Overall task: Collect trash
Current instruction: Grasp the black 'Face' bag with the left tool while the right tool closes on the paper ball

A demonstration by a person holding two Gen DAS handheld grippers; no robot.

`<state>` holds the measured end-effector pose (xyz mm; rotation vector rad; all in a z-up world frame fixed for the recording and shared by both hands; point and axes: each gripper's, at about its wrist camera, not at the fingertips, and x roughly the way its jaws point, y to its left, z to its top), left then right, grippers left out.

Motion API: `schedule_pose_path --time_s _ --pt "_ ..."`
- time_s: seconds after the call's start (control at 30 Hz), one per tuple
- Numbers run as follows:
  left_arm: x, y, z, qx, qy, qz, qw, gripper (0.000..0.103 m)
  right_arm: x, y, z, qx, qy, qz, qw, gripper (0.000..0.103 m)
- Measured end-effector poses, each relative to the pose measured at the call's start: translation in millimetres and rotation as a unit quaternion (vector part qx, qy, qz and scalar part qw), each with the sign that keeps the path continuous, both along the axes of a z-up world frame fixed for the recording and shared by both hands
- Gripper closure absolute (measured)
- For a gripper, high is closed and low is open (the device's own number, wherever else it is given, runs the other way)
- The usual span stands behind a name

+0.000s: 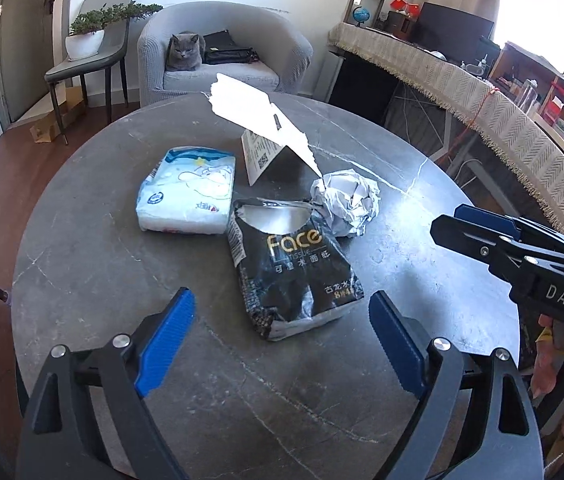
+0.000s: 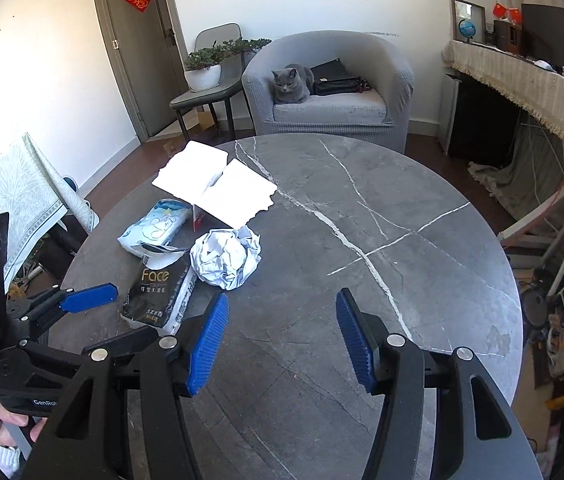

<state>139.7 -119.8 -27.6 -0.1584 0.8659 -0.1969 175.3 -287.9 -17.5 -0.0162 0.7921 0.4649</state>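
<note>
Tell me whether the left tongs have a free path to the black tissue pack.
Probably yes. The left tongs are open and point straight at the black tissue pack, with only bare table between them. The paper ball lies beyond the pack and the right tongs are off to the side.

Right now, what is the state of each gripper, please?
Left gripper: open, holding nothing, above the black tissue pack.
Right gripper: open, holding nothing, over the table.

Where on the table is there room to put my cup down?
The right half of the table is bare, from the paper ball to the far edge. The strip in front of the right claw is bare too. The left is crowded: black tissue pack, blue pack, white folded card.
</note>
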Motion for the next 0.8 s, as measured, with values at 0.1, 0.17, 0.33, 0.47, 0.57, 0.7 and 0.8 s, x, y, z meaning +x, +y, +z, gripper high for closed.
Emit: schedule_pose_path --time_s 0.1,0.17,0.33,0.47,0.57,0.7,0.8 --pt "5.9 -8.1 -1.1 0.012 -0.003 0.004 0.9999 0.012 4.7 -0.4 -3.4 0.000 0.006 0.010 1.000 0.046" --pt "9.5 -12.7 -1.5 0.024 -0.003 0.010 0.9997 0.013 8.7 1.4 -6.5 -0.004 0.010 0.016 1.000 0.046" --pt "17.7 -12.1 -0.9 0.041 -0.003 0.018 0.9990 0.020 16.5 10.4 -10.5 -0.003 0.015 0.037 0.999 0.046" --pt "15.7 -4.2 0.1 0.041 -0.010 0.017 0.9990 0.041 22.4 16.8 -13.7 0.010 0.026 0.049 0.998 0.046" --pt "13.0 3.6 0.9 0.028 -0.007 0.009 0.9995 0.045 23.4 22.1 -12.9 0.013 0.026 0.047 0.998 0.046" --pt "5.4 11.3 1.2 0.019 -0.008 -0.007 0.9998 0.049 23.7 32.2 -9.0 0.018 0.022 0.045 0.999 0.046" --pt "0.9 16.5 2.2 0.011 -0.010 -0.023 0.9996 0.049 26.7 41.1 -10.6 0.014 0.024 0.040 0.999 0.046"
